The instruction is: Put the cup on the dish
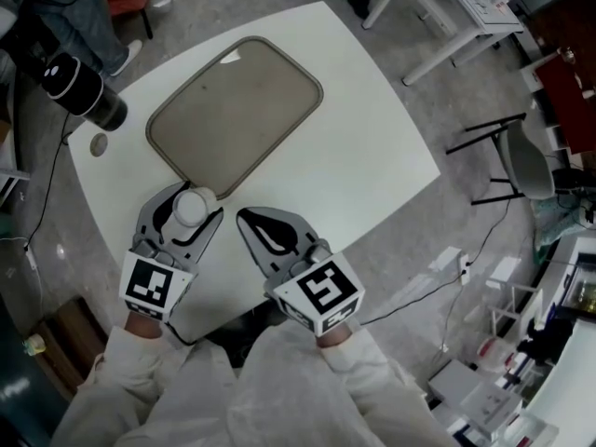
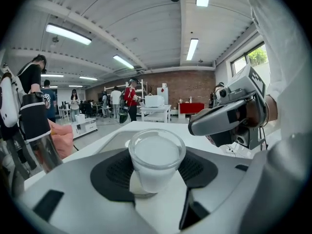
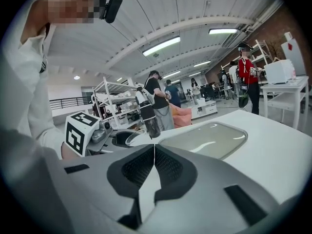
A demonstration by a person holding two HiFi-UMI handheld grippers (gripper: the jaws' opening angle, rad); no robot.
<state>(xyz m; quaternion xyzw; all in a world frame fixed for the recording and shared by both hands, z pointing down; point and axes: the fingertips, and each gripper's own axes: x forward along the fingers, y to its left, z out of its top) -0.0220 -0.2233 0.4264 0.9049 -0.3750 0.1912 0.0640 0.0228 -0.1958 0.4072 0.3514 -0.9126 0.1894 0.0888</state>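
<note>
with my left claw (image 1: 193,212) clamped on the cup (image 2: 156,156) and right claw (image 1: 250,220) closed empty, i carry it level, then lower it onto the dish (image 1: 237,110).

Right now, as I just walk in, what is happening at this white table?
A person holds a gripper in each hand over the white table. The left gripper has its jaws closed on a clear plastic cup, just at the near edge of the beige tray; the cup is not yet on the tray. The right gripper sits beside it with its jaws together, holding nothing.
</note>
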